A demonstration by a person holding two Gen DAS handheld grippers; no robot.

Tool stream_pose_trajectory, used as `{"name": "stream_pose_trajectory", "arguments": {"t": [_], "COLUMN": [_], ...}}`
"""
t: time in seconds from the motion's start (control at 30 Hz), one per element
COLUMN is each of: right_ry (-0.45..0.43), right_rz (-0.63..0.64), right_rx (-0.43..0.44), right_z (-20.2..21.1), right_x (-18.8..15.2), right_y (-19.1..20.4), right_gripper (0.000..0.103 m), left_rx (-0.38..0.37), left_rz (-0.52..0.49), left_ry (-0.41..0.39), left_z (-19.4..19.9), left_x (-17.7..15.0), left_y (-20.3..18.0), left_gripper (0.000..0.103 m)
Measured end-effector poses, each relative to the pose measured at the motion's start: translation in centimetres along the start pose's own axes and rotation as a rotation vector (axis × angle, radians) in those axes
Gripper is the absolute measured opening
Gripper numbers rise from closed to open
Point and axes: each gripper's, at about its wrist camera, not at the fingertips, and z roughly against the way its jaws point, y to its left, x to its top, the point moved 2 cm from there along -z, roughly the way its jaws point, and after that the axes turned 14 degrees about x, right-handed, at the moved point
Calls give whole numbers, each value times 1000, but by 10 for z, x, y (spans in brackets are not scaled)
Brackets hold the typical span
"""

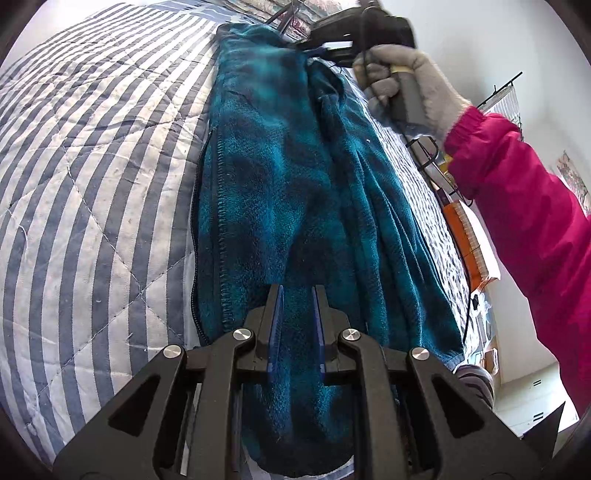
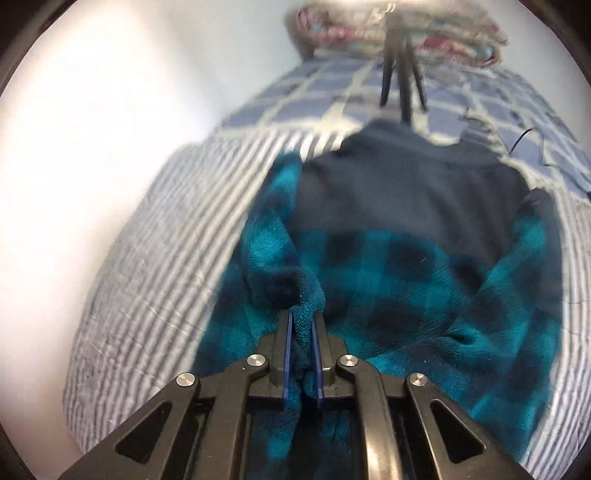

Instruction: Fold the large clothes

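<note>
Teal plaid fleece jacket (image 1: 295, 206) laid lengthwise on the striped bed quilt (image 1: 92, 166). Left hand-held gripper (image 1: 297, 295) pinching one end, right hand-held gripper (image 2: 303, 317) clamping a bunched edge, probably to stretch it flat for folding.

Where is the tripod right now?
In the right wrist view, the tripod stands at top centre on the checked bedding, just beyond the dark collar end of the teal fleece.

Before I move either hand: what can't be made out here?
- Teal plaid fleece jacket: near hem hidden under left gripper, left wrist view.
- Folded patterned blankets: motion-blurred, right wrist view.
- Right gripper: depth of its grip on the fleece hidden by bunched fabric.
</note>
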Motion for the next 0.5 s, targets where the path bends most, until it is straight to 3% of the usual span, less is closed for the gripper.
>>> {"name": "stream_pose_trajectory", "arguments": {"t": [0.07,0.17,0.27,0.33,0.37,0.5], "right_ry": [-23,43,89,132,137,93], "right_rz": [-47,-147,-65,-51,-43,15], "right_rx": [-36,-99,-148,-149,-150,-106], "right_z": [8,-9,-22,-24,-23,-4], "right_x": [-6,-22,-25,-18,-15,0], "right_y": [-19,-56,-48,-43,-40,-25], "right_gripper": [6,6,11,25,26,45], "left_rx": [11,13,16,13,12,5], "left_rz": [-7,-16,-14,-9,-10,-10], "left_ry": [3,9,12,17,20,19], "left_z": [-1,-2,-3,-4,-5,-4], "left_x": [-1,-2,-2,-2,-3,-3], "left_y": [-1,-3,-3,-2,-2,0], "left_gripper": [13,13,13,13,13,13]}}
